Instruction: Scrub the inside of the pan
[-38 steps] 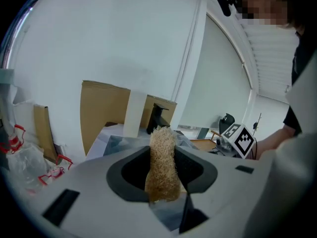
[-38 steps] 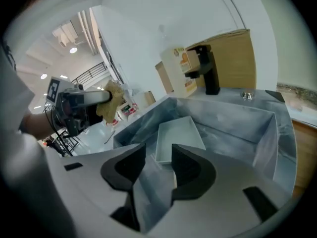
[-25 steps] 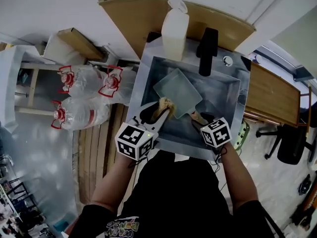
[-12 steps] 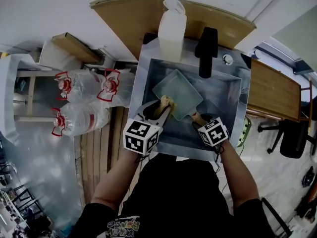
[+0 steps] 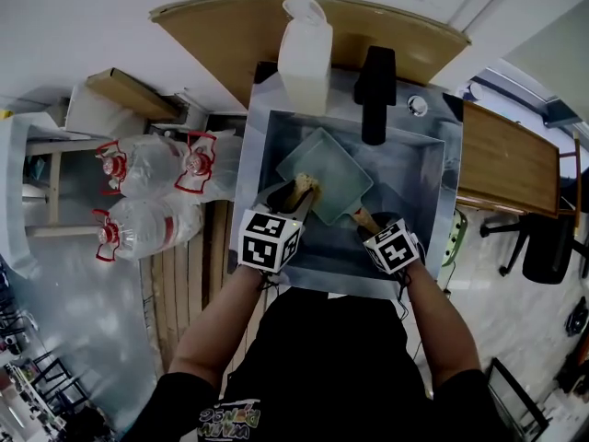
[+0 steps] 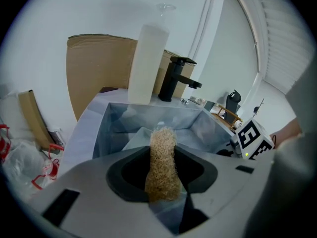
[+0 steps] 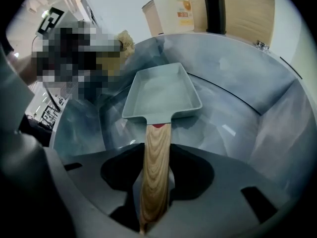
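Note:
A pale green rectangular pan [image 5: 324, 175] with a wooden handle [image 5: 363, 217] lies tilted inside the steel sink [image 5: 433, 191]. My right gripper [image 5: 370, 225] has the handle [image 7: 156, 167] between its jaws, which are closing on its sides; the pan's inside [image 7: 161, 93] faces up ahead of it. My left gripper [image 5: 293, 203] is shut on a tan fibrous scrubber [image 6: 162, 157]. The scrubber's tip [image 5: 304, 190] rests at the pan's near left rim.
A black faucet [image 5: 375, 81] and a tall white bottle [image 5: 304, 53] stand on the back of the sink. Large water bottles [image 5: 147, 168] lie on the floor to the left. A wooden table [image 5: 506, 168] adjoins the sink on the right.
My left gripper has shifted a little to the right with the scrubber, staying at the pan's near left rim. The right gripper and pan have hardly moved.

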Demonstrator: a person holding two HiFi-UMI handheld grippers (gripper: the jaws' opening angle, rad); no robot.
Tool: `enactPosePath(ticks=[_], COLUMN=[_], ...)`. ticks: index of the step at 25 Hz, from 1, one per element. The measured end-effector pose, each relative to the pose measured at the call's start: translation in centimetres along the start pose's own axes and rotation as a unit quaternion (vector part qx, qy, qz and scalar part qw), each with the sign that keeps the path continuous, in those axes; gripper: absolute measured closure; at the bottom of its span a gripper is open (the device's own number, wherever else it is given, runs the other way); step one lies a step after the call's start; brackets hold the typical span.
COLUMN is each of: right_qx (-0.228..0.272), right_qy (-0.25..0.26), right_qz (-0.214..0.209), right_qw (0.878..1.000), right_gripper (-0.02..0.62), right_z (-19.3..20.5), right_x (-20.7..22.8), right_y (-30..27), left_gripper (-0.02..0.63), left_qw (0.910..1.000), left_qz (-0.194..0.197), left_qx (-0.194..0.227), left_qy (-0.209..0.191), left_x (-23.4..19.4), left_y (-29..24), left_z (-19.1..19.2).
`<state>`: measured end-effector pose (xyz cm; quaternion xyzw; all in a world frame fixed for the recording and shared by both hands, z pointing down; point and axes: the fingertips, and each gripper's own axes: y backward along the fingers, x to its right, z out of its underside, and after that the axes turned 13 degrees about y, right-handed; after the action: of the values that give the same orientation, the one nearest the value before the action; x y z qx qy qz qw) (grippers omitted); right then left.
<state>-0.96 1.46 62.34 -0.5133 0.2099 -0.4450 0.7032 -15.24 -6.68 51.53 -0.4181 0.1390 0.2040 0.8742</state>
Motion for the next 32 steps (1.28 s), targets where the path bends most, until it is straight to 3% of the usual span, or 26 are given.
enactPosePath(ticks=[7, 14, 18, 28, 32], right_qx=[-0.004, -0.002, 0.004, -0.001, -0.003], right_qy=[0.001, -0.001, -0.002, 0.003, 0.003], right_qz=[0.003, -0.001, -0.002, -0.010, -0.014], right_qw=[1.000, 1.000, 1.000, 1.000, 1.000], right_gripper=[0.434, 0.434, 0.434, 0.434, 0.434], right_z=[0.3, 0.5, 0.4, 0.7, 0.8], right_x=[0.3, 0.4, 0.5, 0.5, 0.4], right_y=[0.1, -0.1, -0.2, -0.3, -0.2], left_gripper=[0.462, 0.462, 0.462, 0.462, 0.462], left_qw=[0.9989, 0.9922, 0.9817, 0.9446, 0.9416], left_qz=[-0.036, -0.084, -0.123, -0.192, -0.193], left_qx=[-0.027, -0.054, -0.072, -0.107, -0.118], left_qy=[-0.017, -0.074, -0.126, -0.243, -0.249], left_x=[-1.4, -3.1, -4.2, -6.0, -6.5], left_y=[-2.6, -5.6, -7.3, -10.6, -11.4], left_z=[0.4, 0.8, 0.9, 1.8, 2.8])
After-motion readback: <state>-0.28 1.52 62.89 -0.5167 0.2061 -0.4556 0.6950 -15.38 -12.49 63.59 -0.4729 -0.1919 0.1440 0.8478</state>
